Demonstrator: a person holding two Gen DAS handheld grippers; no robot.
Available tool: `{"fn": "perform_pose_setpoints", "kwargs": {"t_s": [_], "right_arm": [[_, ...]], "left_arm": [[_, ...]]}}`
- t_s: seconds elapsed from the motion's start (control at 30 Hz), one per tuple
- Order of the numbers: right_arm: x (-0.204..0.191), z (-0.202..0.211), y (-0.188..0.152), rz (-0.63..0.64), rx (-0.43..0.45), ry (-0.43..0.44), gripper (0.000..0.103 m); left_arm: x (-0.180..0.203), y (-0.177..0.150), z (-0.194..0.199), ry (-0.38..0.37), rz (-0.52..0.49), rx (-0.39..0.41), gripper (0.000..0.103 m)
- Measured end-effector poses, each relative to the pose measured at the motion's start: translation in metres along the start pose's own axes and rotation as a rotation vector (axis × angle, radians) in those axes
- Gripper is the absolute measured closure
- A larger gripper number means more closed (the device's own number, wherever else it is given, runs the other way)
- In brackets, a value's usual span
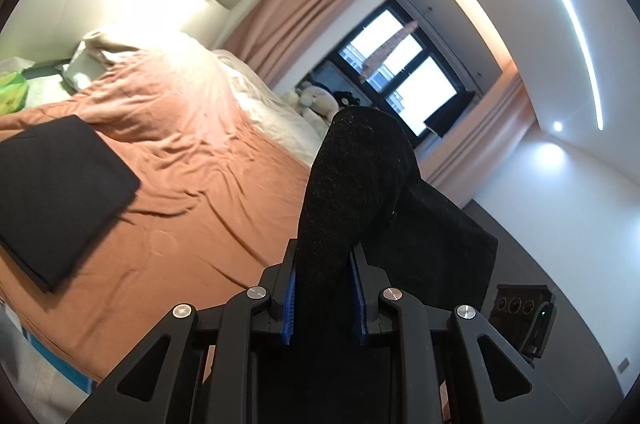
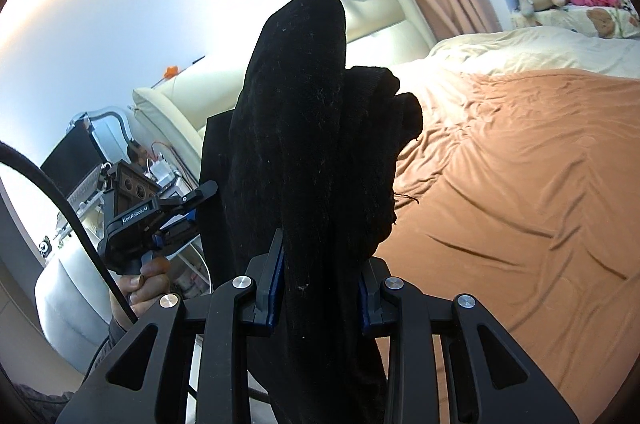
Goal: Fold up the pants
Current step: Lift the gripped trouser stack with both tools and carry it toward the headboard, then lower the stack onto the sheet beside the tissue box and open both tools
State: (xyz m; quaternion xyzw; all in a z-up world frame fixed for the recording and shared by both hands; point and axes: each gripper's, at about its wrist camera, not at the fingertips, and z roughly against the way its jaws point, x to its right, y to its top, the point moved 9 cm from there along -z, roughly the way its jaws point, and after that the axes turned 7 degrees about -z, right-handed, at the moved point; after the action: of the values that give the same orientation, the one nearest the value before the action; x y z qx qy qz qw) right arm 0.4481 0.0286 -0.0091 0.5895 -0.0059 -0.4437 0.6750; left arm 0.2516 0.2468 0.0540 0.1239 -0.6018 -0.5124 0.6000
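A folded black garment point(image 1: 60, 200) lies at the left on the orange bedspread point(image 1: 192, 160). The left gripper point(image 1: 325, 256) pinches a thick bunch of the black pants point(image 1: 356, 176) between its blue pads point(image 1: 290, 300), the cloth rising past the fingertips. The right gripper point(image 2: 322, 256) likewise clamps the pants, held up clear of the bed; which part of them it holds is hard to tell.
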Motion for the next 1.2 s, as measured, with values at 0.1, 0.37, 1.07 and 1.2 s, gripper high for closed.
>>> {"fn": "perform_pose_setpoints", "kwargs": {"t_s": [0.1,0.37,1.07,1.2], "right_arm": [[-0.004,-0.023,0.004,0.012,-0.021,0.01,0.077],[-0.02,-0.09,0.011,0.043,-0.076,0.05,0.077],[-0.059,-0.235,0.001,0.084,-0.204,0.128,0.077],[-0.07,-0.249,0.0,0.062,-0.223,0.164,0.077]], "left_arm": [[-0.028,0.011,0.008,0.021,0.017,0.012,0.08],[-0.092,0.039,0.034,0.087,0.022,0.048,0.08],[-0.229,0.11,0.073,0.335,-0.045,0.056,0.08],[-0.242,0.127,0.082,0.389,-0.066,0.052,0.08]]}}
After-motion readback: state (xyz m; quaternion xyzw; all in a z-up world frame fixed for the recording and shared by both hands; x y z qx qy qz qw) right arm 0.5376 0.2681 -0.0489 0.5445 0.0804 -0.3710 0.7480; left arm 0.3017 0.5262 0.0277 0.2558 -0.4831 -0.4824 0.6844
